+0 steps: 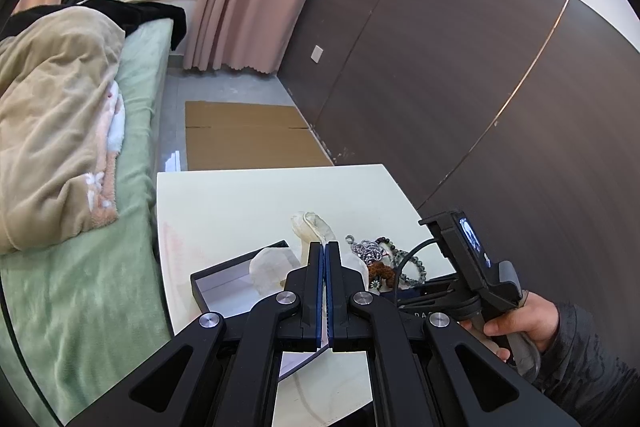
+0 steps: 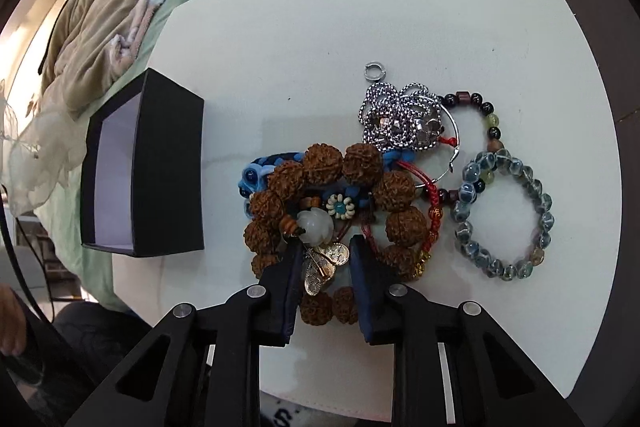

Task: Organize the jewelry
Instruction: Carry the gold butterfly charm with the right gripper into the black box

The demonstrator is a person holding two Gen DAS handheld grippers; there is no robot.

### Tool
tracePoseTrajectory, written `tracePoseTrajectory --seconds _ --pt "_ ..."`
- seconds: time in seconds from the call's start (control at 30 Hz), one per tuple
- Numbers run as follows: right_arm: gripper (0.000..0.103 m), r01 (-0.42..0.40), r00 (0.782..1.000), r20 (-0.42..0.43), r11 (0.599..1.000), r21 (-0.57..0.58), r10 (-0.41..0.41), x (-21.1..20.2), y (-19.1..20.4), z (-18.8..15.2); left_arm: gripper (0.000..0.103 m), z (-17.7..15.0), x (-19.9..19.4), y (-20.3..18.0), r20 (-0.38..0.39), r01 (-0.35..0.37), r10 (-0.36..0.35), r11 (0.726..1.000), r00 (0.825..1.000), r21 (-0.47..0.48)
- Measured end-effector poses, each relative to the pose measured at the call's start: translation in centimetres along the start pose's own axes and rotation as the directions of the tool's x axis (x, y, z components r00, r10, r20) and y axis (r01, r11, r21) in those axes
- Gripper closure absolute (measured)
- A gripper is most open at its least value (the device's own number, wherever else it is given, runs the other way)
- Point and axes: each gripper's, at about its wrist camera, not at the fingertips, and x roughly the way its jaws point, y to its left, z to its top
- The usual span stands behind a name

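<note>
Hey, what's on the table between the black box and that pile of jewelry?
Nothing: in the right wrist view, bare white table separates the black box from the jewelry pile.

So there are 2 fisheye views, each sitting right behind its own gripper. The left one (image 1: 324, 255) looks out at a shallow downward angle across the white tabletop (image 1: 240, 199), toward the bed (image 1: 132, 107) and the dark wall panels (image 1: 440, 67) further back. The right one (image 2: 324, 247) looks steeply down, close over the jewelry pile (image 2: 352, 187). Both catch the tabletop, the black box (image 2: 168, 167), the pile and the bed.
</note>
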Motion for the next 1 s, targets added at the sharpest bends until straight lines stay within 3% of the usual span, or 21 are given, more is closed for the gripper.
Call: tracePoseTrajectory --seconds 0.43,0.53,0.73,1.0 --pt "0.084 -0.006 0.998 0.061 1.000 -0.021 0.007 -5.0 0.7 -1.1 0.103 0.4 -0.8 0.3 0.022 0.000 0.000 1.000 1.000 -0.013" --pt "0.084 -0.040 0.992 0.115 0.999 -0.026 0.043 -7.0 1.4 -0.7 0.103 0.5 -1.2 0.7 0.031 -0.005 0.006 1.000 0.999 -0.022" --pt "0.084 -0.162 0.961 0.215 0.985 -0.061 0.172 -8.7 4.2 1.7 0.103 0.3 -1.5 2.1 0.031 -0.036 0.038 0.998 0.999 -0.049" --pt "0.084 -0.307 0.929 0.184 0.947 -0.100 0.320 -4.3 8.2 4.1 0.103 -0.3 -1.3 4.1 0.005 -0.100 0.101 0.992 0.995 -0.074"
